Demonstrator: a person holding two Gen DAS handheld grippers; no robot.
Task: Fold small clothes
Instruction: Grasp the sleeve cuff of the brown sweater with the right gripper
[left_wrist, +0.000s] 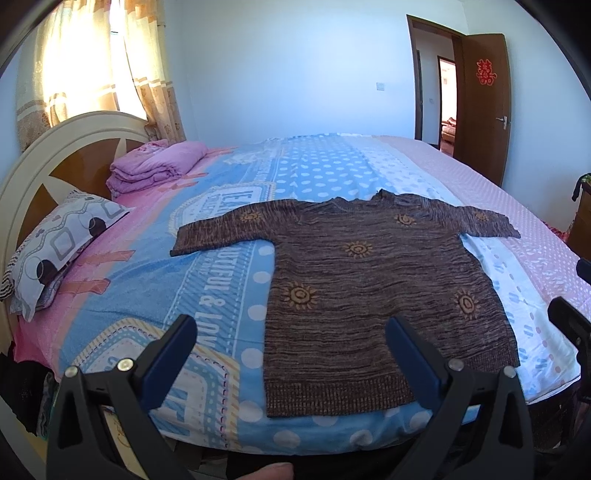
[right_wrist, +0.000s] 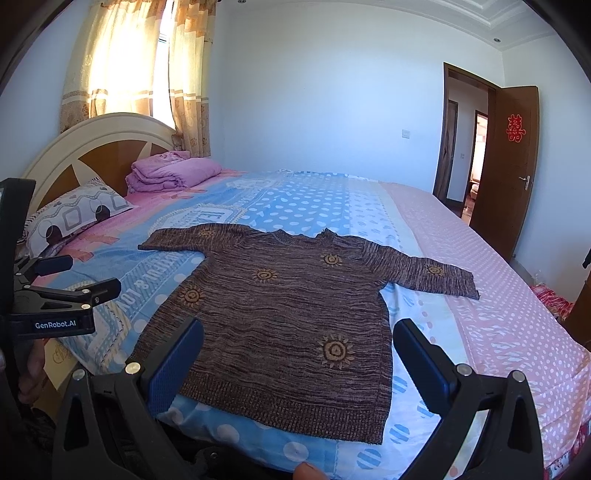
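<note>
Lying flat across the middle of both frames, the brown sweater (left_wrist: 369, 280) was spread on the patterned bed sheet (left_wrist: 236, 280), sleeves out to either side, hem toward the lower edge. The left gripper (left_wrist: 291, 354) and right gripper (right_wrist: 299, 354) hung at the bottom of their frames, jaws released wide, apart from the knit. Folded pink bedding (right_wrist: 173, 173) sat at upper left.

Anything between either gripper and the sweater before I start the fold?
Nothing visible. The brown sweater lies flat on the bedspread with nothing on it. Left gripper and right gripper are both open, held above its hem.
</note>
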